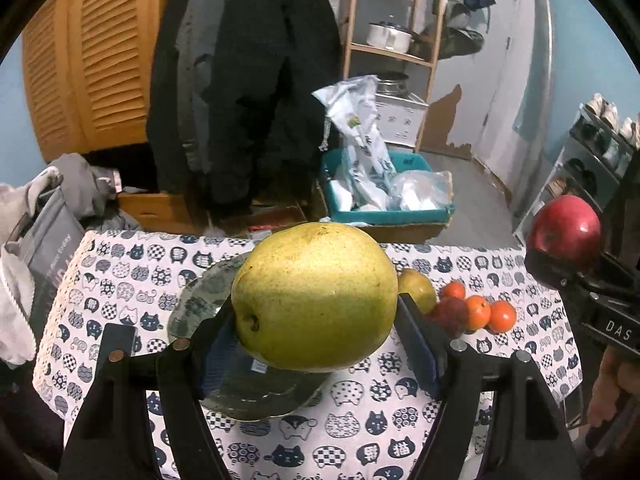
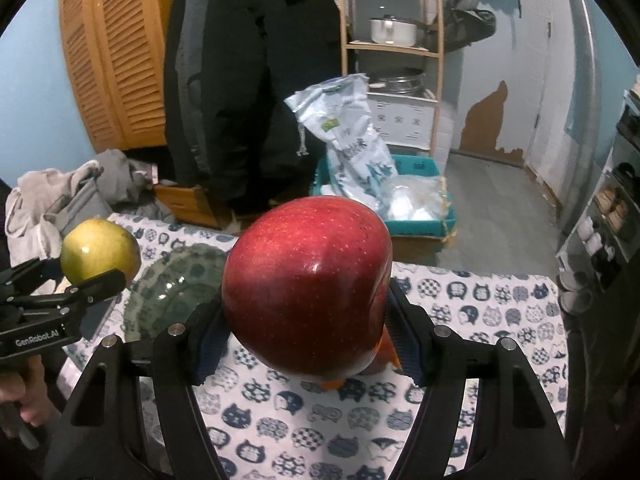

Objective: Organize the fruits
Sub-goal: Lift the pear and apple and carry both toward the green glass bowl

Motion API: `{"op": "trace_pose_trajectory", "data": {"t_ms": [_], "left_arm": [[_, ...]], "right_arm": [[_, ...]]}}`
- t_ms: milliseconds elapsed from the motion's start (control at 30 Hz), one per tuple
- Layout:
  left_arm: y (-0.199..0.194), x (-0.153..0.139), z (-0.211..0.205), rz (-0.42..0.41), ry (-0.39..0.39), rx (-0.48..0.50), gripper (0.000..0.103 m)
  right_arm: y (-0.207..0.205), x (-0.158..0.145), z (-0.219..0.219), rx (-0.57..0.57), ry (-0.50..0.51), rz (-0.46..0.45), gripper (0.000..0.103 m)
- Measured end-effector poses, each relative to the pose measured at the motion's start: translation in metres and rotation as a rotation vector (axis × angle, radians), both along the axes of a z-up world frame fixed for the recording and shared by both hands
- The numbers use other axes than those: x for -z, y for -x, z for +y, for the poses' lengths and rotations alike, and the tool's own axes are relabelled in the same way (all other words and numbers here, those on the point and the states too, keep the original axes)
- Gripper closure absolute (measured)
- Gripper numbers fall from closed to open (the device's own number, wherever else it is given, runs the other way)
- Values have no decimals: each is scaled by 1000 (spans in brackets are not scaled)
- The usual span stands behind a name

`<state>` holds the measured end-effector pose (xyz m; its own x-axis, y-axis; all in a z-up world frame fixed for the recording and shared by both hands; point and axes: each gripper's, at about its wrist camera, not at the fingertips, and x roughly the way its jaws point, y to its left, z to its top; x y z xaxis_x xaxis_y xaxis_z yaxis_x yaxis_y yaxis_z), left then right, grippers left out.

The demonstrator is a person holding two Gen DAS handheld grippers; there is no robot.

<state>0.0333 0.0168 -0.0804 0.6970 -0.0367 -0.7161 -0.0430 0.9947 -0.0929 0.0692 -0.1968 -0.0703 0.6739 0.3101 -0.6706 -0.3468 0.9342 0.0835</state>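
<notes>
Gripping a large yellow-green pear [image 1: 316, 298] between its two pads, the left gripper [image 1: 320, 344] holds the fruit in the air above a green glass plate [image 1: 192, 304] on the cat-print tablecloth [image 1: 360, 420]. The right gripper [image 2: 308, 336] is clamped on a red apple [image 2: 308, 284], also lifted clear of the cloth, to the right of the plate. Near the cloth's far edge lie a smaller pear [image 1: 418, 288], three small orange fruits [image 1: 478, 310] and a reddish fruit [image 1: 452, 314], bunched together and touching. The near half of the cloth is bare print, open for setting things down. Beyond the far edge stand a teal bin [image 1: 400, 216] with bags and a wooden shelf [image 1: 400, 56].
</notes>
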Motion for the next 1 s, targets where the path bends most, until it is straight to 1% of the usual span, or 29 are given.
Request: {"op": "trace_pose_trajectory", "data": {"t_ms": [367,567,833,1000], "left_arm": [[-1,9,48,23,16,-85,27],[-4,19,71,52,20,-118,27],[-12,46,99,110,24,-174,27],[-20,74,116,173,38,-213,27]], "right_arm": [[-14,1,60,-85,2,12,32],[-24,11,93,-130,0,43,32],[-41,42,136,-177,29,107,32],[-54,70,157,-200,55,162,32]]}}
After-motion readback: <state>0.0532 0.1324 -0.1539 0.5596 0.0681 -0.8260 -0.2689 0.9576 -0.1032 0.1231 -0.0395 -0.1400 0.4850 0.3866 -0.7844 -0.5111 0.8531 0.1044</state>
